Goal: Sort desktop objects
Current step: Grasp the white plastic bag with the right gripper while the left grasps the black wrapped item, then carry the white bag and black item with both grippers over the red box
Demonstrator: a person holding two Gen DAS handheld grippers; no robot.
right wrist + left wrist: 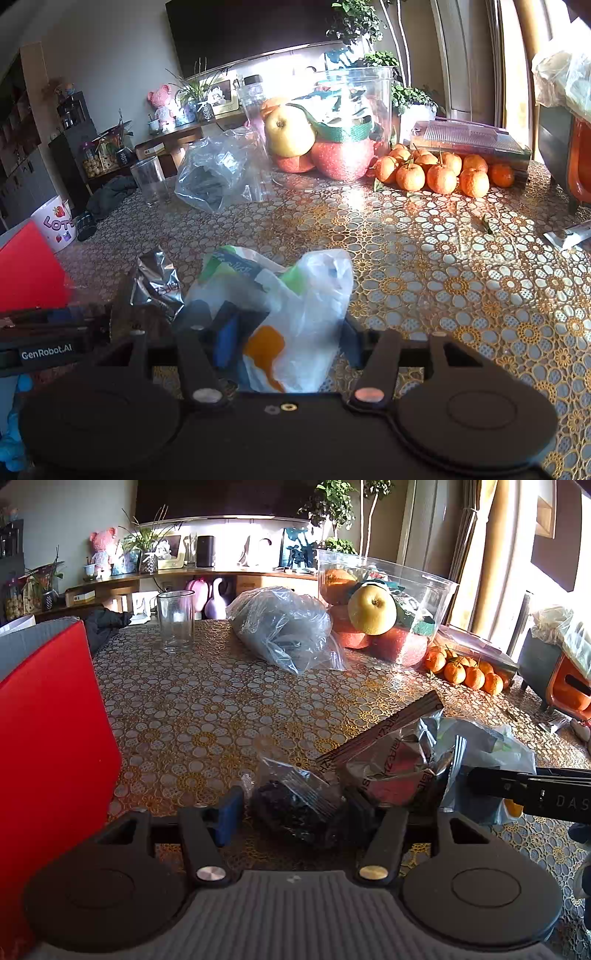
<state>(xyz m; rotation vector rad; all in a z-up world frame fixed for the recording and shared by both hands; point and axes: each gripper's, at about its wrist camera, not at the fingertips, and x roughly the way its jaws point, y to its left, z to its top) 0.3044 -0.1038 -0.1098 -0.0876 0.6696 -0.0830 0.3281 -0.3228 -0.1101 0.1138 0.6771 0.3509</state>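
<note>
Left gripper (295, 808) is closed on a clear packet of dark contents (291, 805). Right gripper (284, 339) is closed on a white plastic bag (295, 295). Both rest on the patterned table (461, 277); behind them stands a fruit container (332, 122).

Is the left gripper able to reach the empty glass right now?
Probably not yet. The left gripper has a small clear packet of dark bits between its jaws, and the glass stands far across the table, though the cloth between looks bare.
</note>
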